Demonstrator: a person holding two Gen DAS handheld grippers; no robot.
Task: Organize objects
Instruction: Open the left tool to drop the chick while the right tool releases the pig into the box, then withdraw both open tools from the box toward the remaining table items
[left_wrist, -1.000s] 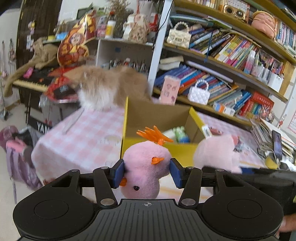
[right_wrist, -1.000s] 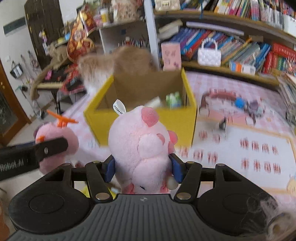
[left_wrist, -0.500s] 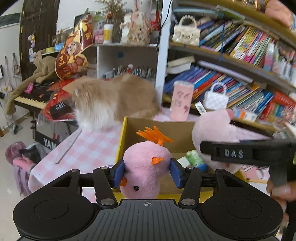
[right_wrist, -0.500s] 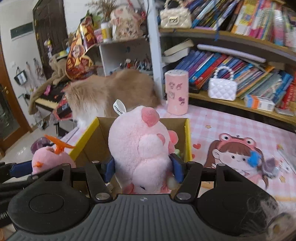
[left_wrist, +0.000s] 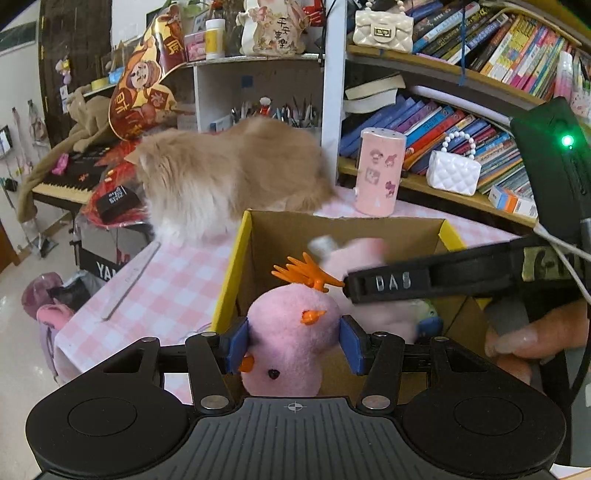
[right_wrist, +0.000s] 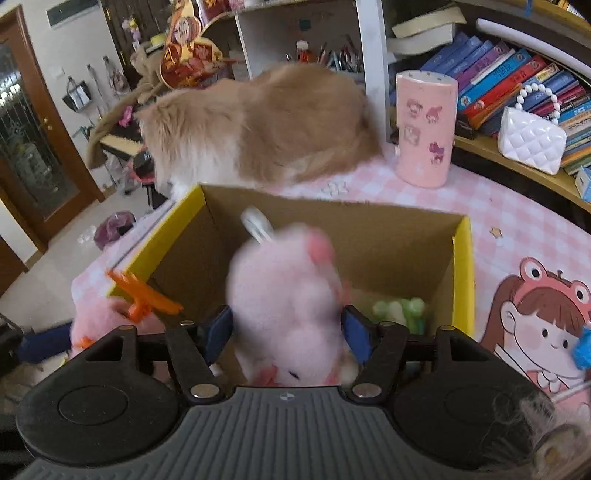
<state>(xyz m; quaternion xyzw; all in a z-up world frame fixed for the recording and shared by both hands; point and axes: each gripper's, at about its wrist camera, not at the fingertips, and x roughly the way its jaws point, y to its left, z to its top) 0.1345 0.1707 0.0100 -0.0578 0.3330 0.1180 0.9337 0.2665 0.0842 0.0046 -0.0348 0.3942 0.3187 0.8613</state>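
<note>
My left gripper (left_wrist: 293, 345) is shut on a pink chick plush (left_wrist: 288, 332) with an orange crest, held over the near wall of a yellow cardboard box (left_wrist: 236, 266). In the right wrist view, my right gripper (right_wrist: 286, 330) hangs over the open box (right_wrist: 463, 273) with its jaws opening. A pink pig plush (right_wrist: 280, 288) sits blurred between the blue pads, which stand just off its sides. The left wrist view shows the pig plush (left_wrist: 362, 258) inside the box mouth, beside the right gripper's black finger (left_wrist: 391, 282). A green toy (right_wrist: 400, 310) lies in the box.
A fluffy tan and white cat (right_wrist: 258, 125) sits on the pink checked tablecloth (left_wrist: 173, 280) just behind the box. A pink canister (right_wrist: 424, 129) stands at the back right, with bookshelves and a white handbag (right_wrist: 532, 142) behind. A hand (left_wrist: 535, 339) grips the right gripper's handle.
Both grippers came forward over the box. The right jaws spread and the pig plush, held firmly before, now blurs loose between them. The left gripper kept its hold on the chick.
</note>
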